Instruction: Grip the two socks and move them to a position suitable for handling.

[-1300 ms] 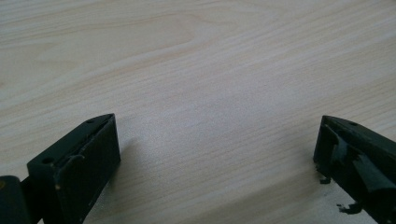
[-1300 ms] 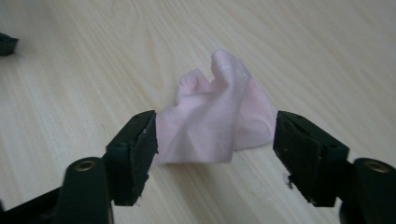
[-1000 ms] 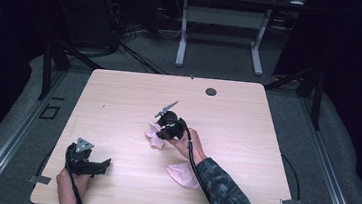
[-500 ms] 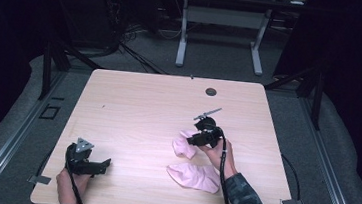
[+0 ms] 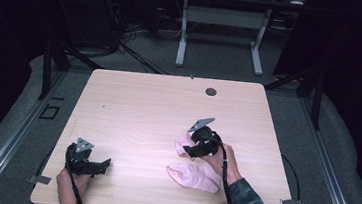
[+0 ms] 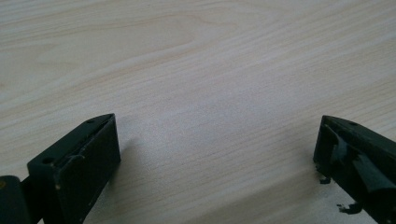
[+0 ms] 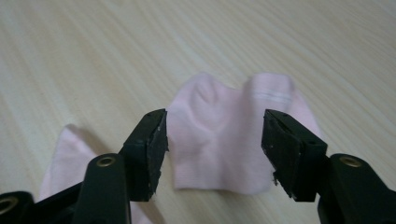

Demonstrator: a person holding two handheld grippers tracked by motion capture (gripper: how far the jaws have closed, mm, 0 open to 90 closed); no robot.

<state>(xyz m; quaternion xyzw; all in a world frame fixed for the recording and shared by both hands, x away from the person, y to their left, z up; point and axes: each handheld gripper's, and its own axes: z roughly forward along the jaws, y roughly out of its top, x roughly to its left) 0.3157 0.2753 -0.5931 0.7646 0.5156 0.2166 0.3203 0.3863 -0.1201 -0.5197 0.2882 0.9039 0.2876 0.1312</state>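
The right gripper [image 7: 212, 149], jaws just opening, hangs over a pink sock [image 7: 229, 140]; left gripper [image 6: 215, 154] stands apart, near the table [image 5: 143, 108] corner.

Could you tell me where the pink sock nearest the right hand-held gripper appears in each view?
High view: the pink sock lies right of centre, just left of the right hand-held gripper.
Right gripper view: centre, beyond the open jaws.
Left gripper view: bare table is ahead of the jaws.
Shared landmark: the second sock.
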